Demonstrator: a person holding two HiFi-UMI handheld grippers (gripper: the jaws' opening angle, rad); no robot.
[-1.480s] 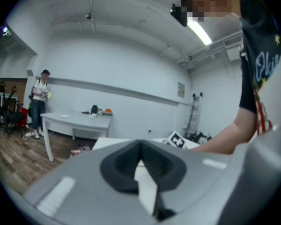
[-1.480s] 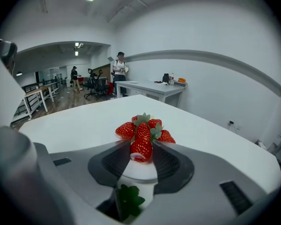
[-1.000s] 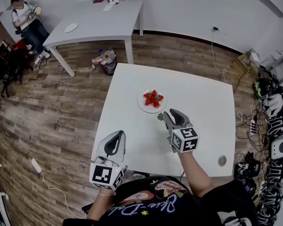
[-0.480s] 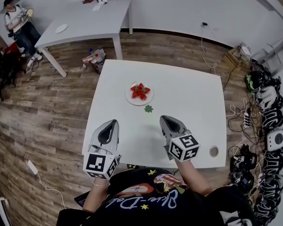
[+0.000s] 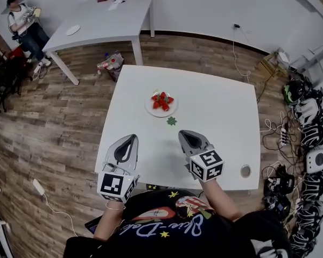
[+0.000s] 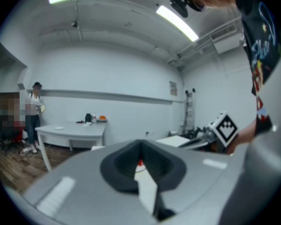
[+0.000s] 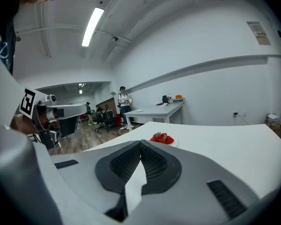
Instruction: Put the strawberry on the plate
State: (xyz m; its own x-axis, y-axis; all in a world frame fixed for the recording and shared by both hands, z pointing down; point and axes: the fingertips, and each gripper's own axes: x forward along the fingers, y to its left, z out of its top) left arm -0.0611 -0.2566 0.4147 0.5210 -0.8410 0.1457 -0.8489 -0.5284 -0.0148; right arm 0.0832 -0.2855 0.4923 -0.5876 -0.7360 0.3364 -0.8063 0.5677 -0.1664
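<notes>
A white plate (image 5: pixel 152 110) with several red strawberries (image 5: pixel 162 101) sits near the middle of the white table (image 5: pixel 220 112). A small green leafy piece (image 5: pixel 171 121) lies on the table just in front of the plate. My right gripper (image 5: pixel 184 135) is near the front edge, short of the leafy piece, shut with nothing between its jaws. My left gripper (image 5: pixel 130 139) is at the front left, also shut and empty. In the right gripper view, the strawberries (image 7: pixel 163 138) show beyond the closed right gripper (image 7: pixel 141 142). The left gripper view shows the left gripper (image 6: pixel 141 143) closed, with a speck of red behind its tips.
A round grommet (image 5: pixel 245 171) is set in the table's front right corner. A second white table (image 5: pixel 97 20) stands at the back left, with a bag (image 5: pixel 112 62) on the floor beside it and a seated person (image 5: pixel 22 23) at the far left. Cables and headsets (image 5: pixel 309 138) crowd the floor on the right.
My right gripper has drawn back from beside the plate toward the front edge and has shut. The green leafy piece stays on the table. The left gripper has hardly moved.
</notes>
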